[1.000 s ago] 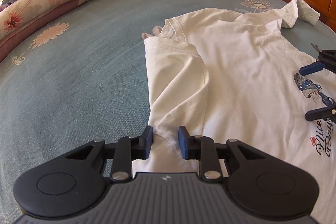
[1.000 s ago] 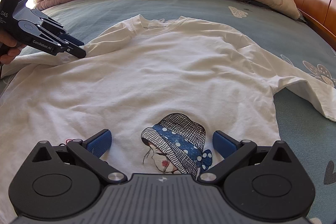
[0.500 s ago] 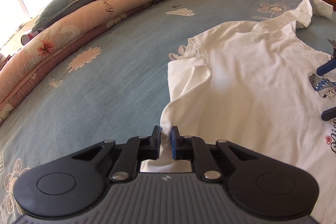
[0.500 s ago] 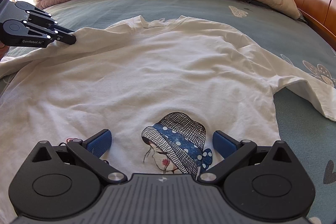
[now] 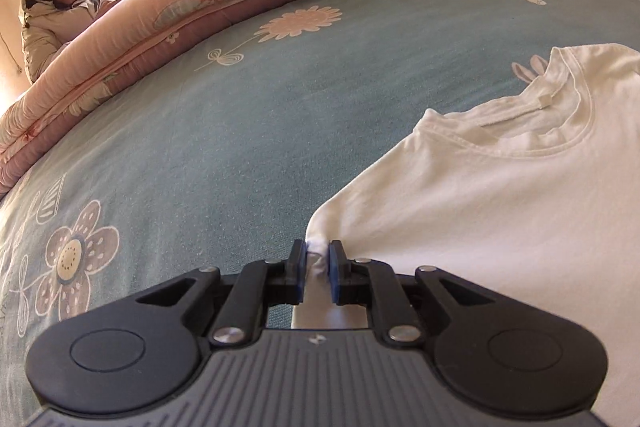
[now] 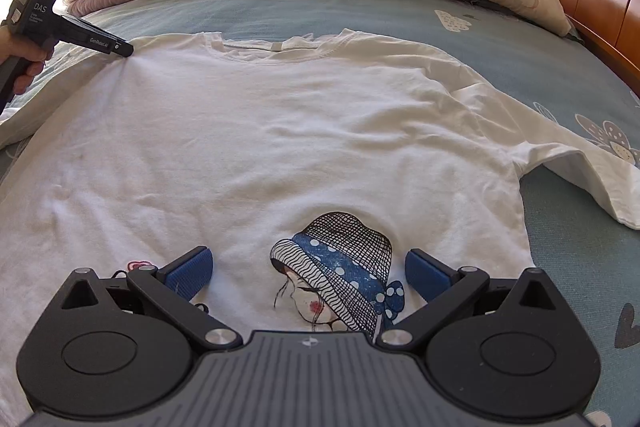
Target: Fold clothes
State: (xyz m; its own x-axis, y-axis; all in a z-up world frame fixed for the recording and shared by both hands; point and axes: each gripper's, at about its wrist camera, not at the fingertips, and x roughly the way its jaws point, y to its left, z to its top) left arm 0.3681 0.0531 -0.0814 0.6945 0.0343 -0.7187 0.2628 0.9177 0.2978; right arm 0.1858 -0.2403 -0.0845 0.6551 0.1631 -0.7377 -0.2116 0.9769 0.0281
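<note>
While the white T-shirt lies face-up and mostly flat on the bed, the step in hand is judged to be laying out and smoothing, not yet folding. A pinch of fabric at the shirt's shoulder is seen between the jaws of the left gripper; the jaws are nearly closed but are easing open at this moment, with the bunched cloth between the pads and touching them. The shoulder edge is drawn taut from that pinch toward the collar, which lies ahead and to the right of the left jaws.

The right gripper is held over the lower chest of the shirt, jaws spread wide, nothing gripped. The printed hat figure sits between those jaws. The far sleeve is spread out ahead and to the right of them, a little rumpled at the armpit. The near sleeve is mostly hidden below the left gripper's body.

Next move, as judged: release of the shoulder is to be finished cleanly so no fabric is dragged back, then a sleeve or side edge is to be gripped for the first fold inward. A firm two-layer pinch at the seam is called for; the right jaws must be lowered and closed before any use is made of them.
</note>
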